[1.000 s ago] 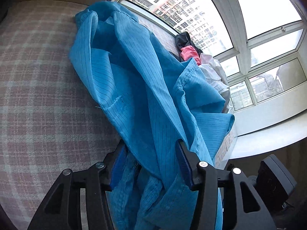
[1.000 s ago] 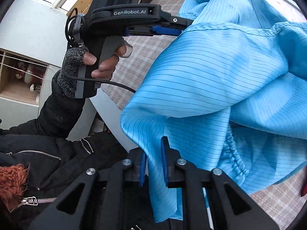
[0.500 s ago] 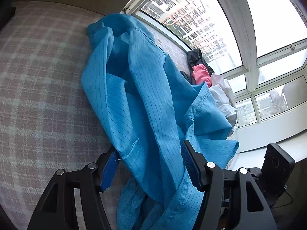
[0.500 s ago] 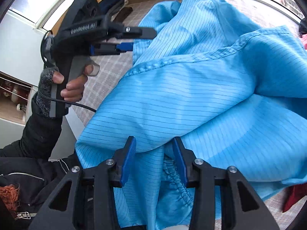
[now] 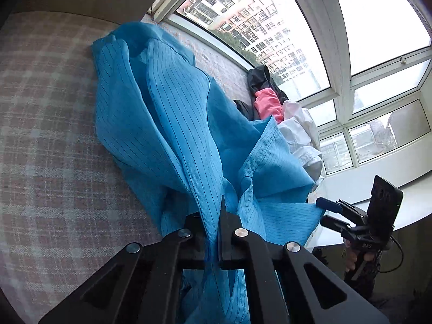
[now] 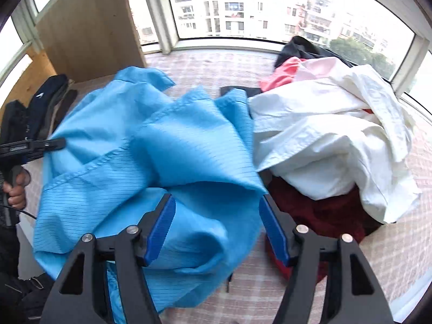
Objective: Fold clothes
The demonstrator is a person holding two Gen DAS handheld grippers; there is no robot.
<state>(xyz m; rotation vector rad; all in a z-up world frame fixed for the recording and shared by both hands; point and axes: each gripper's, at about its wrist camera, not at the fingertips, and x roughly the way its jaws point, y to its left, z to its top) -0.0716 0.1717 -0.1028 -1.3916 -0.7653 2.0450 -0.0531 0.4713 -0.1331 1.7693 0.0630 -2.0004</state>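
A blue pinstriped garment [image 5: 172, 135] lies crumpled across the plaid surface [image 5: 48, 140]. My left gripper [image 5: 214, 221] is shut on a fold of this blue garment near its lower edge. In the right wrist view the same blue garment [image 6: 151, 145] spreads over the left and centre. My right gripper [image 6: 216, 216] stands open, blue pads wide apart, with a bunch of blue cloth lying loosely between and under them. The right gripper [image 5: 328, 212] also shows at the lower right of the left wrist view, and the left gripper [image 6: 58, 143] pokes in at the left edge.
A heap of clothes sits by the window: a white shirt [image 6: 332, 135], a pink garment [image 6: 283, 75], a dark red one [image 6: 324, 213], black cloth [image 6: 302, 46]. Dark folded items [image 6: 46, 100] lie at the left beside a wooden cabinet [image 6: 89, 32]. A hand [image 6: 16, 191] holds the left gripper's handle.
My left gripper went from open around the blue cloth to shut on it. My right gripper let go of the blue garment, opened wide and swung toward the clothes heap.
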